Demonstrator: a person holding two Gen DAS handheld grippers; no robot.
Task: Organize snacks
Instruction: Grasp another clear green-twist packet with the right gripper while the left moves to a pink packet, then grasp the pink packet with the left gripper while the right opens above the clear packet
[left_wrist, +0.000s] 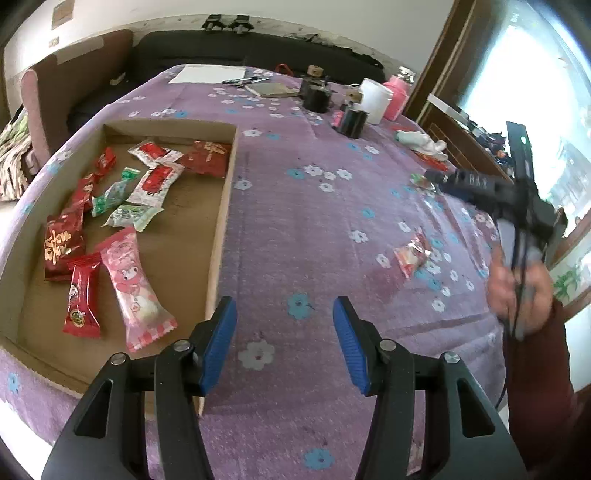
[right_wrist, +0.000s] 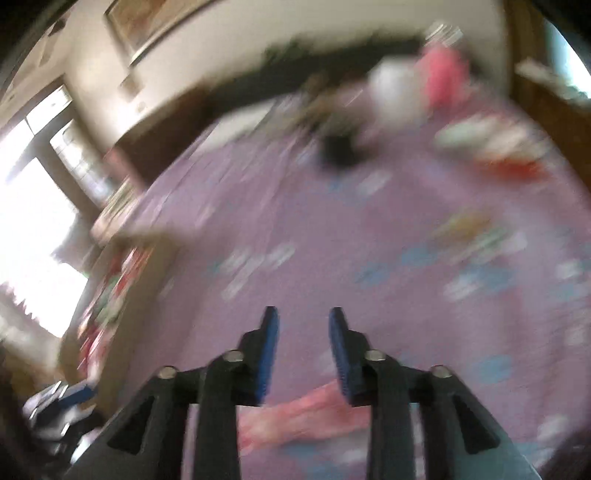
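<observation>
On my left, the cardboard tray (left_wrist: 207, 229) lay on the purple flowered cloth (left_wrist: 303, 221), holding red, green and pink snacks (left_wrist: 129, 288). My left gripper (left_wrist: 284, 343) hung half open and empty beside it. One loose snack (left_wrist: 412, 254) lay further right, near my right gripper (right_wrist: 303, 354), empty, jaws narrowly parted, its view blurred. Beyond stood a dark sofa (left_wrist: 221, 48).

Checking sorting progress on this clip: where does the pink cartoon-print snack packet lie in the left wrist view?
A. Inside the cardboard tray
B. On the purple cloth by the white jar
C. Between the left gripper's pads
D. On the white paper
A: the pink cartoon-print snack packet lies flat inside the cardboard tray, beside red wrappers.
</observation>
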